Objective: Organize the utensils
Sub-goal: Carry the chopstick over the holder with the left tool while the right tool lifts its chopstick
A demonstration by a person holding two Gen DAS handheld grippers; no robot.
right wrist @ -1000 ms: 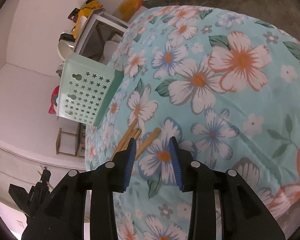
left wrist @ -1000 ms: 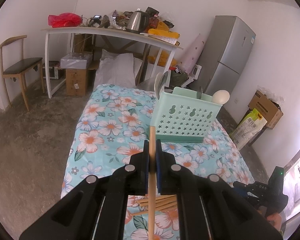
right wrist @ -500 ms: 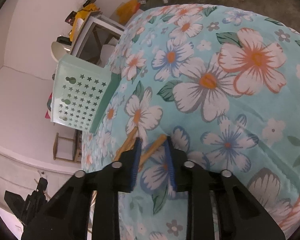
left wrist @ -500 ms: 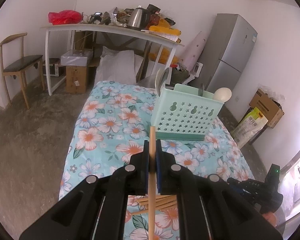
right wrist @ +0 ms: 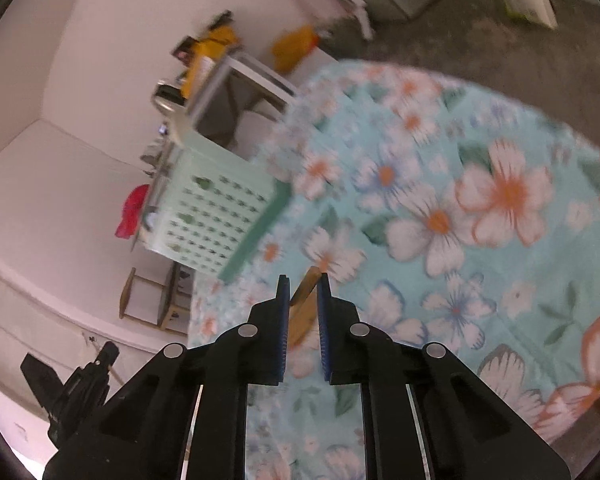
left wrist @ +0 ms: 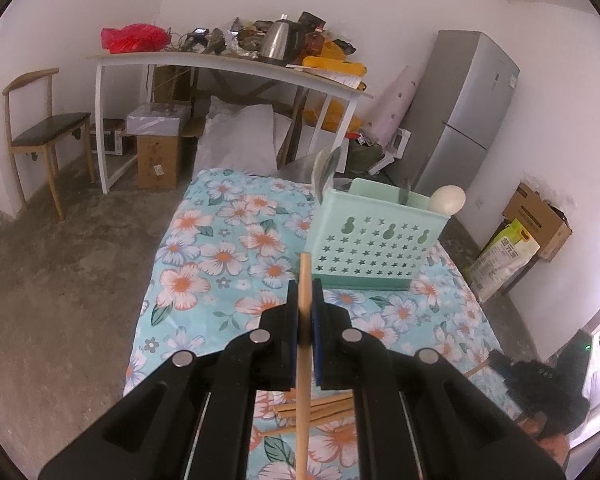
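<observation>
Left gripper (left wrist: 305, 304) clenched on chopstick (left wrist: 304, 344), frame centre. Right gripper (right wrist: 303, 300) around second chopstick (right wrist: 302, 300), grip unclear. Keep stick vertical, lower into caddy (left wrist: 376, 240) upper right.

The left camera looks level across the table at the green basket (left wrist: 378, 236); the right camera, tilted and blurry, maybe sits closer to it (right wrist: 216, 220)

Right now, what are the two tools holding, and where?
Left tool pinches one chopstick just below its top end. Right tool grips another chopstick near its end.
</observation>
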